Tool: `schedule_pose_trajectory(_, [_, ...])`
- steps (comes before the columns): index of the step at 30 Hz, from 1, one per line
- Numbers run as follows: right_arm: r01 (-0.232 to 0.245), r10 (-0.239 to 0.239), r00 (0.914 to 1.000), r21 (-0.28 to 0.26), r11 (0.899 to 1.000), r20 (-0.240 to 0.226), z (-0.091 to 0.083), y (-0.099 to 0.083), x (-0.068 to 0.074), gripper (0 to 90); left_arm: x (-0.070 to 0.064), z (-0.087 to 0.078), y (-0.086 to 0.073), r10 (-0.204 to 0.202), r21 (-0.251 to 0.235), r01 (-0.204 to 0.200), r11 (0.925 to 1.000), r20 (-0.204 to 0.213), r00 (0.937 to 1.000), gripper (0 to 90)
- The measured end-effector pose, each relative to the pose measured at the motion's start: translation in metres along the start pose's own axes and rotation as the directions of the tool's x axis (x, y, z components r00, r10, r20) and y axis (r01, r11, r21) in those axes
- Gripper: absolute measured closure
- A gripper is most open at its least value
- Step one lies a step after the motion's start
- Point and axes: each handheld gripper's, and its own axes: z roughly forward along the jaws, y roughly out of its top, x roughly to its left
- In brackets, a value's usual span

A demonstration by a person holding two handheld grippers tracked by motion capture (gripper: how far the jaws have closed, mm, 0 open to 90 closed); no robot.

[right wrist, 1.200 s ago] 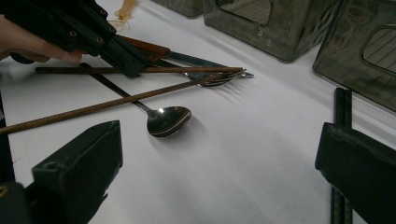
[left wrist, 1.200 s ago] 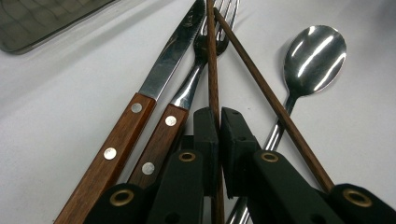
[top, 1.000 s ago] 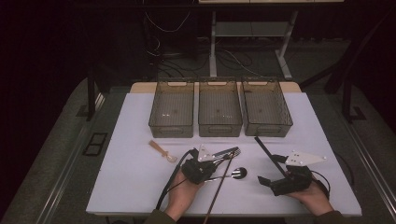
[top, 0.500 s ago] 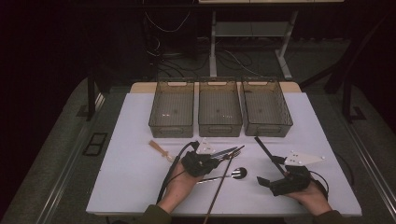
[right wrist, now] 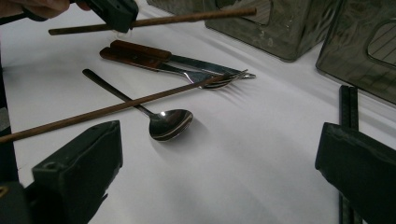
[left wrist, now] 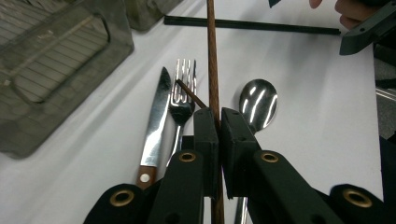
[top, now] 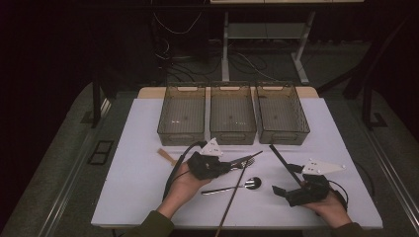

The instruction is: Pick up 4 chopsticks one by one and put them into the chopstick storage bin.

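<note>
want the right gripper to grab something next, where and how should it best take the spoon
Probably grip the spoon by its thin handle, not the rounded bowl, which lies flat and offers little edge. Come from above with the open right gripper, jaws straddling the handle across its width. Pick the stretch clear of the wooden chopstick lying across it.

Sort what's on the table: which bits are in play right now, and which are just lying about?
In play:
- left claw, shut on a brown chopstick
- second brown chopstick, on the table with its tip across the fork

Lying about:
- knife
- spoon
- black chopsticks
- three bins
- right claw, open
</note>
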Motion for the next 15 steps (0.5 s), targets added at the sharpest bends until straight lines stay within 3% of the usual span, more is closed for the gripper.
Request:
schedule_pose_trajectory(6, [0.002, -0.002, 1.0000, -0.002, 1.000, 0.000, 0.000, 0.000, 0.000, 1.0, 0.012, -0.012, -0.001, 0.006, -0.011, -0.005, 0.9999, 0.012, 0.9999, 85.0])
schedule_pose_trajectory(15, [0.001, -0.001, 1.0000, -0.009, 1.000, -0.001, -0.001, 0.000, 0.001, 1.0, 0.026, -0.029, -0.003, -0.008, -0.024, 0.008, 0.9997, -0.017, 0.9998, 85.0])
